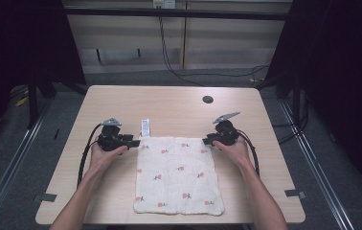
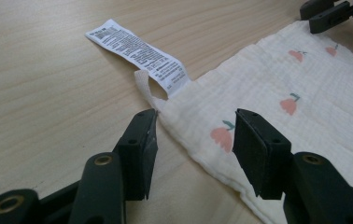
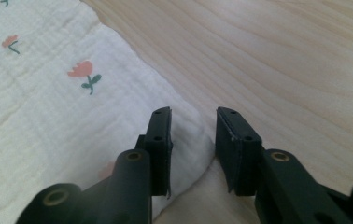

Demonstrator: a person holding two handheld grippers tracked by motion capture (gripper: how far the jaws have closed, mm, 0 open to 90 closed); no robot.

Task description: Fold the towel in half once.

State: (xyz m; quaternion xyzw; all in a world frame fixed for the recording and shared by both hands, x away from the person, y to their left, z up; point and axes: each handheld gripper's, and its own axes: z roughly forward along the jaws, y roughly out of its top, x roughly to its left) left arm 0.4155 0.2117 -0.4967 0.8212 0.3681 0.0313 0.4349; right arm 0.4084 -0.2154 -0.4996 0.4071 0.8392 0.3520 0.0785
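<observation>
two pairs of black fingers sit at the far corners of a cream cloth (image 1: 178,175) printed with small pink flowers. the left gripper (image 2: 193,140) has its fingers (image 2: 139,149) spread wide, one on bare wood and the other over the cloth, straddling the cloth's edge just short of the corner; nothing is grasped. the right gripper (image 3: 192,140) has its fingers (image 3: 160,140) parted by a narrower gap, with the cloth's rounded corner lying between them, one finger over the fabric and the other over the wood; they are released, not pinching it.

outward from the left fingers, a white printed care label (image 2: 139,58) and a small fabric loop (image 2: 144,88) jut from the cloth's corner onto the wood. the cloth lies flat and spread on the pale wooden surface (image 1: 121,103), towards the person's side. a dark round hole (image 1: 208,99) sits in the surface well beyond the right gripper. cables (image 1: 169,57) trail over the floor behind the surface.
</observation>
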